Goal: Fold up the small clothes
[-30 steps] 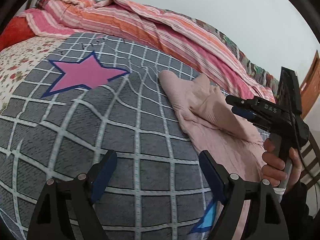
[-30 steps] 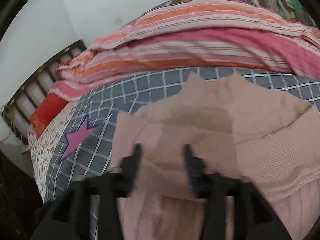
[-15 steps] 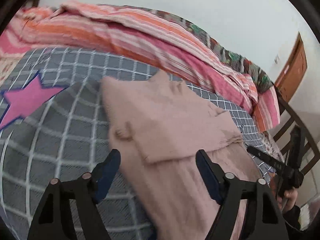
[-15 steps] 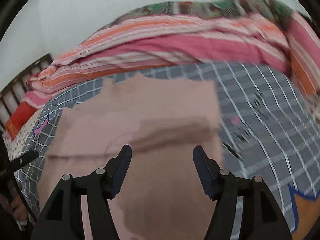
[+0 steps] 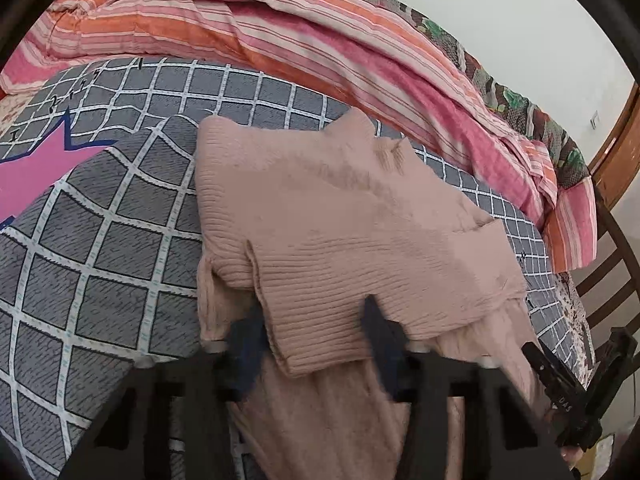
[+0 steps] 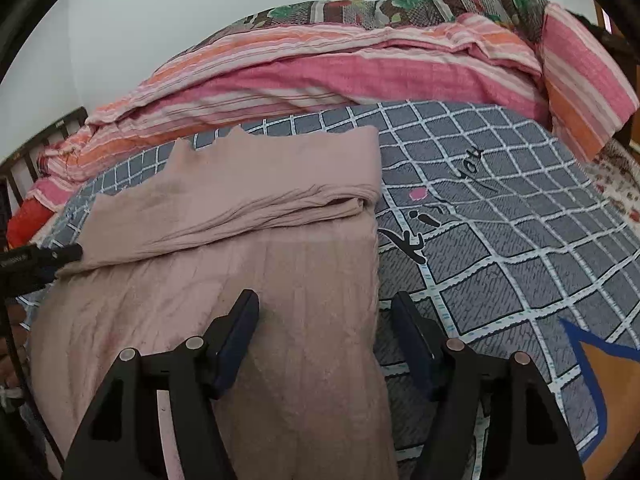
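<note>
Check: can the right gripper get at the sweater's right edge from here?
Probably yes. The right gripper is open, with that edge of the pink sweater lying between its fingers on the checked bedcover, nothing on top.

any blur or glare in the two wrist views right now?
Left wrist: the left gripper is motion-smeared and the pink sweater soft. Right wrist: sharp on the right gripper and checked blanket. Both: flat light, no glare, strong fisheye bending at the edges.
</note>
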Tool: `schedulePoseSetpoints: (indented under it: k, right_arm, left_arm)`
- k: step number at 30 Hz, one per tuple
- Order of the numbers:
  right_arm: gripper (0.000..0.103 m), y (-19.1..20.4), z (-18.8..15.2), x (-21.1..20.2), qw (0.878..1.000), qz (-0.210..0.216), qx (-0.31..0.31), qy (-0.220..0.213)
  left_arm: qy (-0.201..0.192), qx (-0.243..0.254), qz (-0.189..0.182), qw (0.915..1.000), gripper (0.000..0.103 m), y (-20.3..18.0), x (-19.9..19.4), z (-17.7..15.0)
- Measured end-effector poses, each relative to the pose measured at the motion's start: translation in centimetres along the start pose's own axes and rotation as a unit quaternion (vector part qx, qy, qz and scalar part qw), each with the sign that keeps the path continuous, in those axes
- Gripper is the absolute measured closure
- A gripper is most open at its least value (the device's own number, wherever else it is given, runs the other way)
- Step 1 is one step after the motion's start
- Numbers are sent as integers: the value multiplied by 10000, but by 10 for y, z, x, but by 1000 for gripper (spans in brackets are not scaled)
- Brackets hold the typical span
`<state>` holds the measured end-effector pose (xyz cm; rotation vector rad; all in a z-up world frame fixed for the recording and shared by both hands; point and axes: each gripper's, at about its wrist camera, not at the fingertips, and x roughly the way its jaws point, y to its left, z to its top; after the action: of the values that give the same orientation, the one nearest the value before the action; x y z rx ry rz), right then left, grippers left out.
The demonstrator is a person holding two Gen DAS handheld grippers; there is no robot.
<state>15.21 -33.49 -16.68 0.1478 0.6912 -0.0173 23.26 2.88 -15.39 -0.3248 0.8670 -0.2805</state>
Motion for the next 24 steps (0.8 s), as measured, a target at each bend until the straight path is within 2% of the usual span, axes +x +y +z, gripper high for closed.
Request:
schedulePoseSetpoints:
  k: [2, 4, 6, 11, 18, 21, 24]
  right_arm:
    - [35, -2, 0, -1, 10000, 56, 48, -16]
    - [35, -1, 0, -1, 10000, 58, 57, -20]
    - [35, -1, 0, -1, 10000, 36, 42, -19]
    - [35, 0, -1, -1, 10000, 44, 45, -17]
    - [35, 0, -1, -1, 10000, 36, 43, -15]
    - [34, 0, -1, -1, 10000, 42, 43, -12]
    - [33, -1, -1, -1, 10000, 67, 52, -9]
  left_arm:
    - [-86, 74, 46, 9999, 93, -2, -3, -2]
    - [-204, 112, -18, 9997, 97, -7, -5, 3]
    - [-263, 130, -162, 9994, 97, -10, -10, 12]
    - [-785, 570, -58, 9953, 97, -29, -23, 40]
    - [-1068, 469, -249, 9929, 97, -37, -29, 76]
    - [-1383, 671, -398, 9873, 97, -45, -44, 82]
    - [-1509, 787, -55, 9854, 97, -38, -42, 76]
